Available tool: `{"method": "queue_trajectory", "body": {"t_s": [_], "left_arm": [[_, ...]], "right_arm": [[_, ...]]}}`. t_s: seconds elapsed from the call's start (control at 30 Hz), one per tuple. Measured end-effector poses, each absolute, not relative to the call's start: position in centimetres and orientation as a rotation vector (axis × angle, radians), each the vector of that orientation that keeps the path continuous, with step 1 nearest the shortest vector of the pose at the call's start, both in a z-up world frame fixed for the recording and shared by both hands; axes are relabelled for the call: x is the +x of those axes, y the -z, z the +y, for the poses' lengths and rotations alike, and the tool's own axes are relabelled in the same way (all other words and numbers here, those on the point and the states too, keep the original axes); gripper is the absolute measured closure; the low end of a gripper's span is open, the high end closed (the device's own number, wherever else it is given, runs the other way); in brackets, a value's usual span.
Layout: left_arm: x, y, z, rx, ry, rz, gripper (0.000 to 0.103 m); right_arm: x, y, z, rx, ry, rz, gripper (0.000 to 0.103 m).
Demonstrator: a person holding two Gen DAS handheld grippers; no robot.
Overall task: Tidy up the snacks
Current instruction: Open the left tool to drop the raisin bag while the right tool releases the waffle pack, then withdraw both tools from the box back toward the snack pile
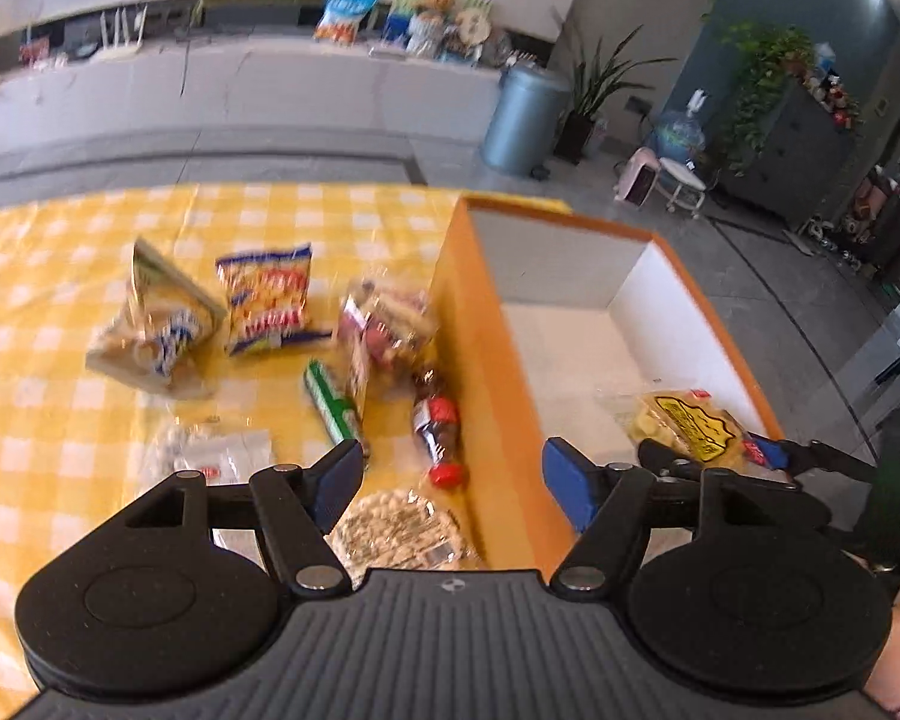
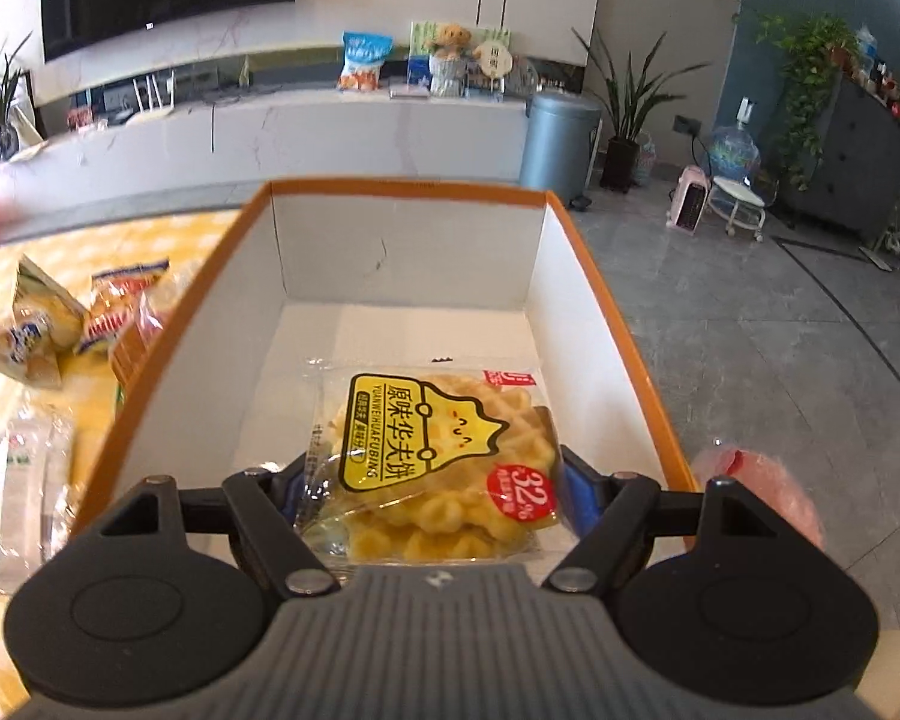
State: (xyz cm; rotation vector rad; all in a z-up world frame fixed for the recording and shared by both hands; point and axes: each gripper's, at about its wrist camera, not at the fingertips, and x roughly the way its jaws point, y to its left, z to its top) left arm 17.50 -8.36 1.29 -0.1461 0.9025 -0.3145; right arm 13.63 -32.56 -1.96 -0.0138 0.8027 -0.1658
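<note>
My left gripper [image 1: 453, 480] is open above the left wall of the orange-rimmed white box [image 1: 480, 324], with nothing gripped. Below it on the yellow checked cloth [image 1: 60, 420] lie a round cracker pack [image 1: 396, 534], a red-brown packet [image 1: 438, 426], a green stick pack [image 1: 330, 402], a clear red packet [image 1: 384, 324], an orange-blue bag [image 1: 267, 300] and a beige bag [image 1: 156, 330]. My right gripper [image 2: 435, 486] is shut on a yellow waffle packet [image 2: 426, 438], held low inside the box [image 2: 402, 185]. The left wrist view shows that packet [image 1: 684, 426] too.
A clear white packet [image 1: 210, 456] lies near the left finger. The box sits at the table's right edge, with grey floor beyond. Farther back are a grey bin [image 2: 561, 141], potted plants [image 2: 627, 120] and a white counter [image 2: 330, 126] with more snack bags.
</note>
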Motion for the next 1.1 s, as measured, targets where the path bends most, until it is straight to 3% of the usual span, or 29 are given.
{"method": "queue_trajectory", "body": {"t_s": [0.07, 0.13, 1.1], "left_arm": [[17.8, -0.4, -8.2, -0.151, 0.304, 0.919, 0.022], [17.9, 0.0, -8.3, -0.148, 0.304, 0.928, 0.022], [15.8, -2.4, -8.9, -0.078, 0.321, 0.846, 0.018]], "right_arm": [[13.8, 2.3, -33.0, -0.006, 0.155, 0.816, 0.013], [13.6, 2.2, -33.1, -0.017, 0.139, 0.797, 0.006], [11.4, -0.4, -32.4, -0.047, 0.138, 0.779, 0.003]]}}
